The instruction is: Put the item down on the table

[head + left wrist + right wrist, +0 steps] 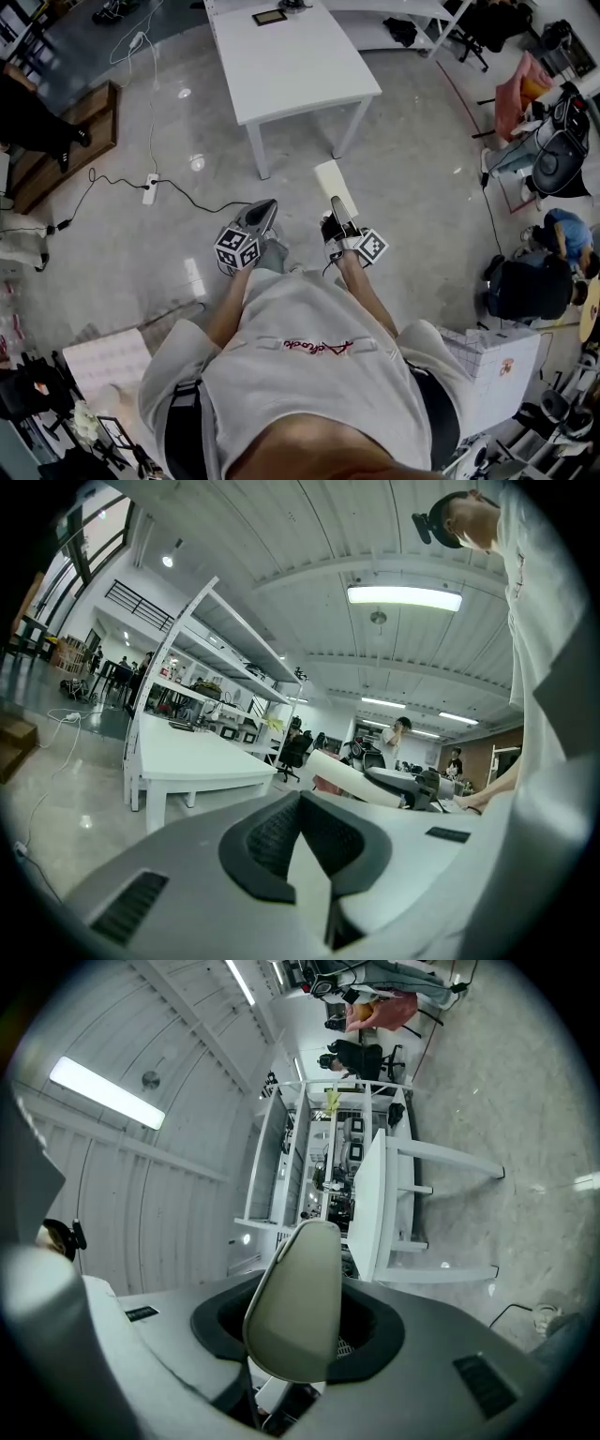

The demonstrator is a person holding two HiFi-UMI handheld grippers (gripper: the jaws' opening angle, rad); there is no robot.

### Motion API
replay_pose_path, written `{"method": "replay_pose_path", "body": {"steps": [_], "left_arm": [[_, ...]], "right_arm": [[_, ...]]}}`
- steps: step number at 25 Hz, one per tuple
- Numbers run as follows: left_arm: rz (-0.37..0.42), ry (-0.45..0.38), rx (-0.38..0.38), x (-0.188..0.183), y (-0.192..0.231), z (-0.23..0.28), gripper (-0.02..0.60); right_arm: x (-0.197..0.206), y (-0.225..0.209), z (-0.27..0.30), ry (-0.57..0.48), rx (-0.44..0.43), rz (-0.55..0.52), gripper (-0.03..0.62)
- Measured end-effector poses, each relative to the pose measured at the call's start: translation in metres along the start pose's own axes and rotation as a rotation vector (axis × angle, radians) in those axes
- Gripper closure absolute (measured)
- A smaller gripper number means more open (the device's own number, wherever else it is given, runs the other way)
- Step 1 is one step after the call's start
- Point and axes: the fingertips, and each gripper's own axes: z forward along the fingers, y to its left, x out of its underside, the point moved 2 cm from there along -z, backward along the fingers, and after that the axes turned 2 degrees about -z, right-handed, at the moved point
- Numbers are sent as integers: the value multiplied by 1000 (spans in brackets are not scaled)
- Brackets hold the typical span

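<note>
Right gripper view: the right gripper [302,1340] has its jaws clamped on the pale beige flat rounded item [295,1297], so I'd call this the carry step. In the head view the white rectangular surface [291,56] sits at 12 o'clock, well apart. The left gripper [305,841] has its jaws together and empty. Next up, I reckon: get over the surface, lower, release.

head camera looks steeply down, white table [291,66] far at 12 o'clock. both gripper cameras, close behind their jaws, face it: left sees it at 9 o'clock, right, rolled sideways, at 3.
</note>
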Motion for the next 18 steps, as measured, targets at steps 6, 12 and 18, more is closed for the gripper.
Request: {"method": "replay_pose_path", "body": {"steps": [6,12,18], "left_arm": [[-4,-1,3,-3,12,23,566],[1,-11,-2,-16,35,48,566],[2,-9,11,-30,59,80,566]], "right_arm": [[-13,-12,20,-7,8,26,428],[-29,-22,50,0,2,17,428],[-47,-34,86,-8,-2,28,428]]}}
